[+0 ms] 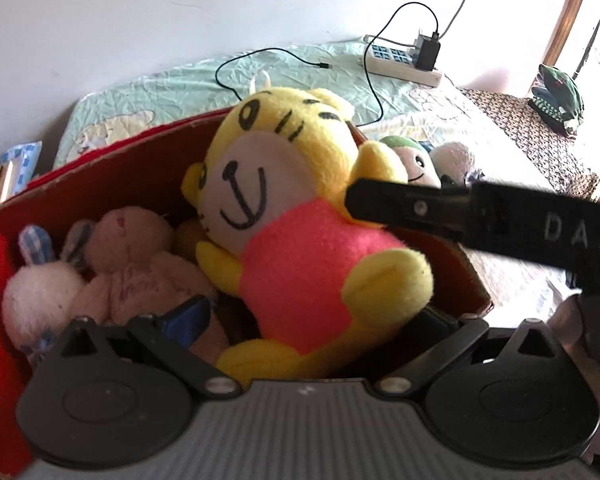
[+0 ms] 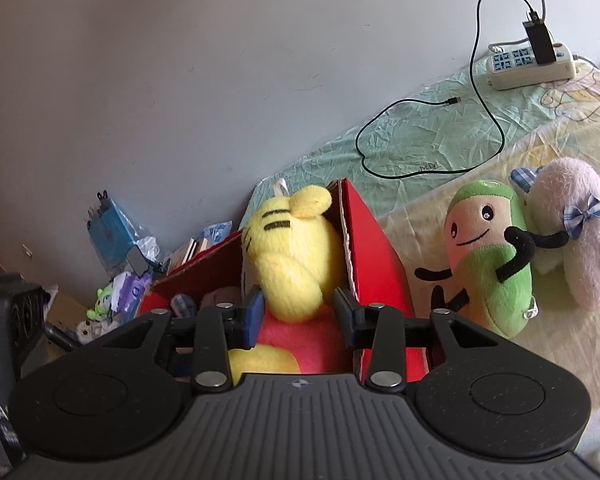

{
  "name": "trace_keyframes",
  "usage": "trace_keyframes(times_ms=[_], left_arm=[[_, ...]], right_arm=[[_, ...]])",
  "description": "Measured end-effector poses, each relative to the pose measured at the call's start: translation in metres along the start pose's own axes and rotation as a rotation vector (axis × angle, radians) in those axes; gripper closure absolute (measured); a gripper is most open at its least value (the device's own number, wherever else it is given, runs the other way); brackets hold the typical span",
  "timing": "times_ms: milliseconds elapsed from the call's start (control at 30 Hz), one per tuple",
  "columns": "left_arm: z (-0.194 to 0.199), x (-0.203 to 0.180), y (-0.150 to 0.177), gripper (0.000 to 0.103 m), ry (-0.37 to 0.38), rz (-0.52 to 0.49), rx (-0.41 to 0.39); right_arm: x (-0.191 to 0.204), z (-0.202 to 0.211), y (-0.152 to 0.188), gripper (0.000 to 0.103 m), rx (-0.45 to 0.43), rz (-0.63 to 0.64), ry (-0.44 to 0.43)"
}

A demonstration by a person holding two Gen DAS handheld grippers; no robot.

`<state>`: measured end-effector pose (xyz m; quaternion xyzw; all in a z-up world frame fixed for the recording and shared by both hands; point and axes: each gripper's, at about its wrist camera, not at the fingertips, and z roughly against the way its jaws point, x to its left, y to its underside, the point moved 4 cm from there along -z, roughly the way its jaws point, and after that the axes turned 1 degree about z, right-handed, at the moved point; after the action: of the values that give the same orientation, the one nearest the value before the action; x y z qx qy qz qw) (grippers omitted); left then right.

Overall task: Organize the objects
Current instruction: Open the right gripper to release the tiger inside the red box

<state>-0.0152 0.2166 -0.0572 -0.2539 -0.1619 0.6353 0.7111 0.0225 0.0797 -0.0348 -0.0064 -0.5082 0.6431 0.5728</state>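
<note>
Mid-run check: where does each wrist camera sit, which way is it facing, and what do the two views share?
Left wrist: on the left gripper, low at the near rim of the red box, looking across the yellow tiger plush and pink plush inside toward the wall; its own fingers straddle the tiger, and the right gripper's finger crosses from the right.
Right wrist: on the right gripper, behind the tiger's head, facing the wall and power strip; its fingers flank the tiger's arm.
Shared: tiger, box, power strip, green plush.
</note>
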Motion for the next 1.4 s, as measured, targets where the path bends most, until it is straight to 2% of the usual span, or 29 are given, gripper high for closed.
trace_keyframes(times_ms=[300, 700, 967, 1267, 1400], left_arm=[[0.006, -0.006, 0.0, 0.001, -0.058, -0.026, -0.033], [0.011, -0.013, 0.002, 0.001, -0.123, -0.035, -0.068], [0.013, -0.013, 0.006, 0.001, -0.147, -0.002, -0.09], [0.017, -0.02, 0.009, 0.001, -0.218, 0.009, -0.113], [0.017, -0.019, 0.01, 0.001, -0.228, 0.052, -0.108]], right_arm=[[-0.003, 0.012, 0.003, 0.061, -0.013, -0.039, -0.026], [-0.003, 0.02, 0.005, 0.061, -0.008, -0.03, -0.042], [-0.005, 0.023, 0.009, 0.062, 0.002, -0.029, -0.063], [-0.009, 0.025, 0.011, 0.062, 0.014, -0.034, -0.108], [-0.011, 0.026, 0.01, 0.062, 0.029, -0.031, -0.139]])
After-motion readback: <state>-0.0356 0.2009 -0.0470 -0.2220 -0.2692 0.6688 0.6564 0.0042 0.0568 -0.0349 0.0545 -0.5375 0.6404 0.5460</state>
